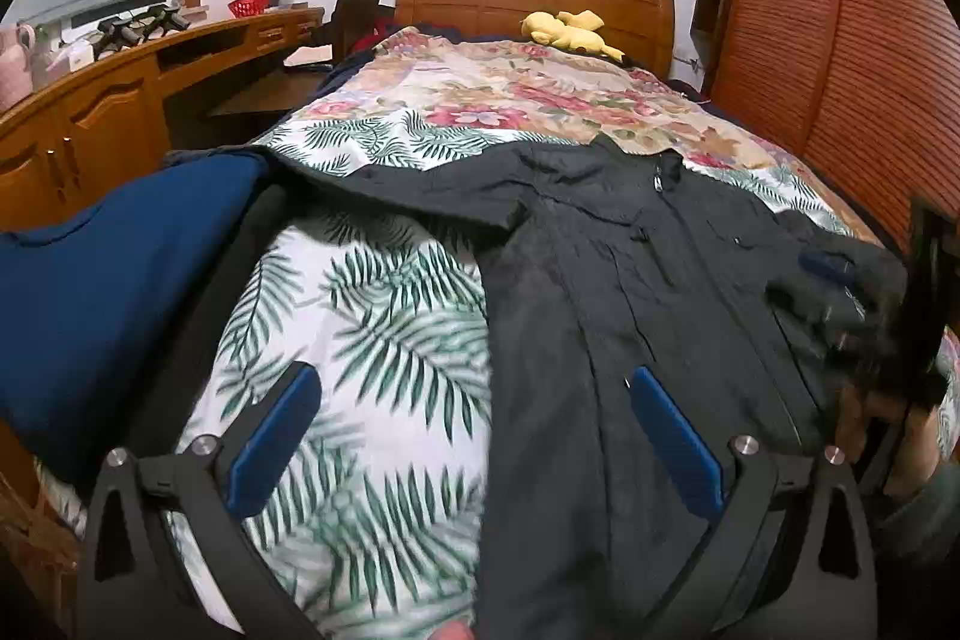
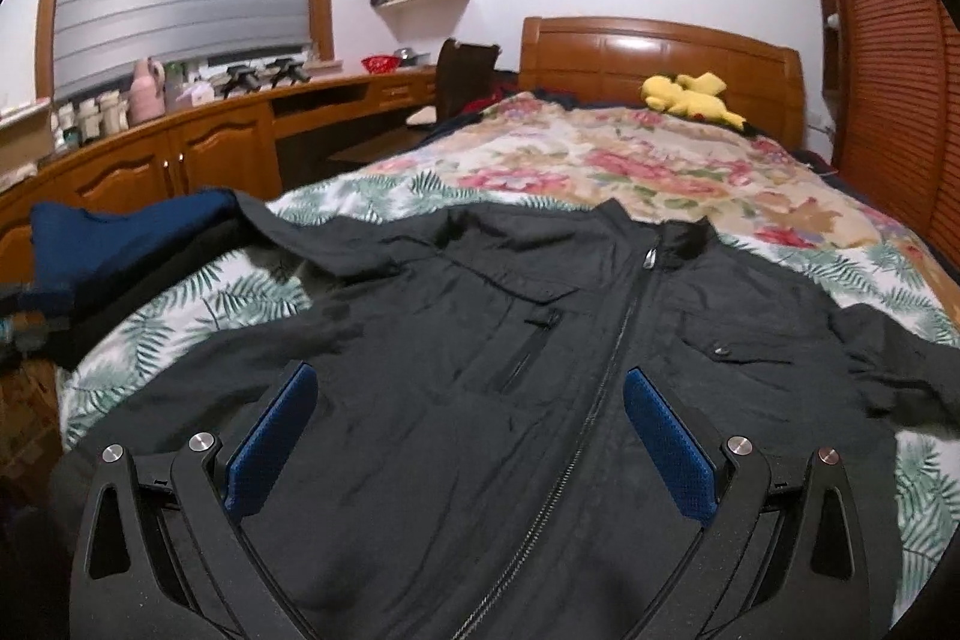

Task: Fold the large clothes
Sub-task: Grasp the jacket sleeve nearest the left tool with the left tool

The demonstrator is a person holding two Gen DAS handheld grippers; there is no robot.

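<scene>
Dark zipped jacket (image 2: 540, 340) lies spread face-up on bed (image 2: 660, 160).

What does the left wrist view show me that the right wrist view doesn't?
Only the left wrist view: the right claw and the hand holding it at the jacket's far edge, blurred, so whether it grips cloth is unclear there.
Only the right wrist view: the jacket's whole front, with the zipper running down the middle and both chest pockets.
Both: the dark jacket spread flat on the leaf-print sheet, the blue cloth at its left, the yellow plush by the headboard, and each view's own claw wide open above the bed.
</scene>
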